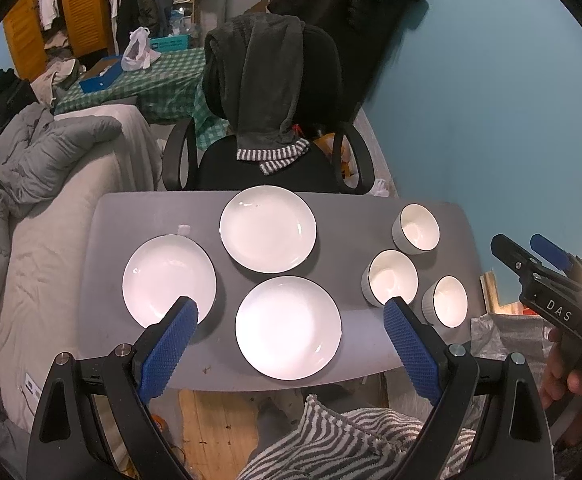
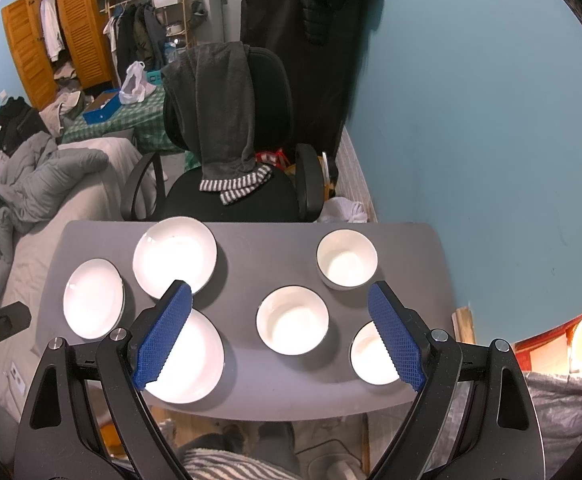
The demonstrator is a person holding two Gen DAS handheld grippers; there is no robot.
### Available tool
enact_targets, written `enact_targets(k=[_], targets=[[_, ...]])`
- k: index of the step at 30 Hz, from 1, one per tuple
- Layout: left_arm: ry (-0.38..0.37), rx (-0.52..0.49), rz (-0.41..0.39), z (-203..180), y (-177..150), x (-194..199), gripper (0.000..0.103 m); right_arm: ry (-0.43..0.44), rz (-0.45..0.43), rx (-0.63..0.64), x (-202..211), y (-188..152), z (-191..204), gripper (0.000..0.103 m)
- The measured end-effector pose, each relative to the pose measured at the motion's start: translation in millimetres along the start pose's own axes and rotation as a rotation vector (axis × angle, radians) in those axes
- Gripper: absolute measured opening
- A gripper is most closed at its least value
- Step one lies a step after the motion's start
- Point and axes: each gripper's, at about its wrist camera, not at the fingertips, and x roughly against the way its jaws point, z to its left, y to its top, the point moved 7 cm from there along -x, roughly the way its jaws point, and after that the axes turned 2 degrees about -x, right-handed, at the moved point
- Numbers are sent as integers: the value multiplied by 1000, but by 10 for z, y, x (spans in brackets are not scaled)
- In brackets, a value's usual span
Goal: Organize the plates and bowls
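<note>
Three white plates lie on the left half of the grey table (image 1: 343, 216): a far plate (image 1: 267, 229), a left plate (image 1: 169, 281) and a near plate (image 1: 287, 327). Three white bowls stand on the right: a far bowl (image 1: 416, 229), a middle bowl (image 1: 392, 277) and a near bowl (image 1: 445, 301). My left gripper (image 1: 291, 308) is open and empty, held above the table's near edge over the near plate. My right gripper (image 2: 281, 294) is open and empty, above the middle bowl (image 2: 292, 320). It also shows from the side in the left wrist view (image 1: 531, 248).
A black office chair (image 1: 269, 128) draped with grey clothes stands behind the table. A bed with a grey duvet (image 1: 47, 184) runs along the left. A blue wall (image 1: 491, 100) is on the right. A striped cloth (image 1: 343, 440) lies below the near edge.
</note>
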Motion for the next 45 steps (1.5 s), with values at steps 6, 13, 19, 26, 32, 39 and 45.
enact_targets(k=[6,13,19,26,32,39,45], targets=[[-3,-5,-2,1,-21,-9,95,2,1,-3,-18,-17,13,88],[-1,-6,1,-7,-4,-17,95,7,3,-1,-32,-21,25,88],[0,1,3,-5,-5,-23,95,9,4,1,-21,-22,24,88],[1,4,6,5,-10,-34,95,12,5,12,-1,-38,64,88],[1,7,6,10,-15,-36,95,13,8,13,-5,-33,68,88],[3,7,6,19,-23,-31,95,14,9,14,4,-39,77,88],[3,5,6,25,-24,-31,95,14,11,13,-7,-27,66,88]])
